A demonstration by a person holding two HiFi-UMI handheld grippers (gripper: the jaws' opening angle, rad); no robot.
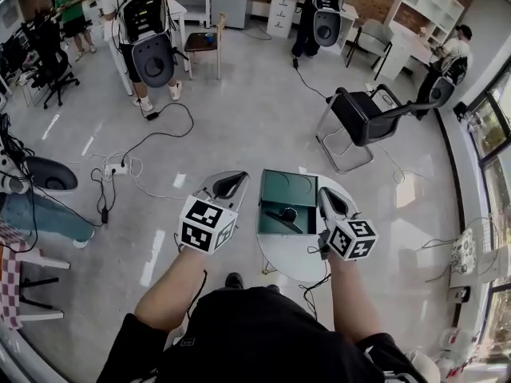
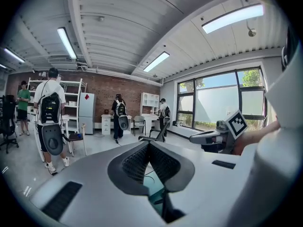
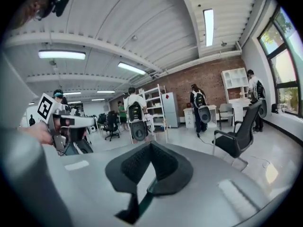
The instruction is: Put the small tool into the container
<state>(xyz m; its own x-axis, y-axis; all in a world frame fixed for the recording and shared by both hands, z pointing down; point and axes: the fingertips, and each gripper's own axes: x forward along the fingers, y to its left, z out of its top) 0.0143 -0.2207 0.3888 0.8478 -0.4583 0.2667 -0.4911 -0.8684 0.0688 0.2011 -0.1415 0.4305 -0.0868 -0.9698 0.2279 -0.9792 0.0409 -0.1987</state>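
A green container [image 1: 289,183] stands on a small round white table [image 1: 297,263] in the head view. A small dark tool [image 1: 287,214] lies in the container's near part. My left gripper [image 1: 230,185] hovers just left of the container, and in its own view the left gripper [image 2: 149,145] has its ribbed pads meeting at the tip with nothing between them. My right gripper [image 1: 332,203] hangs at the container's right edge. In the right gripper view the right gripper [image 3: 151,145] is likewise shut and empty. A strip of green shows below each pair of jaws.
A black office chair [image 1: 363,118] stands beyond the table. Cables and a power strip [image 1: 120,167] lie on the floor at left. Several people stand at the far side of the room. A pink checked seat [image 1: 12,282] is at the left edge.
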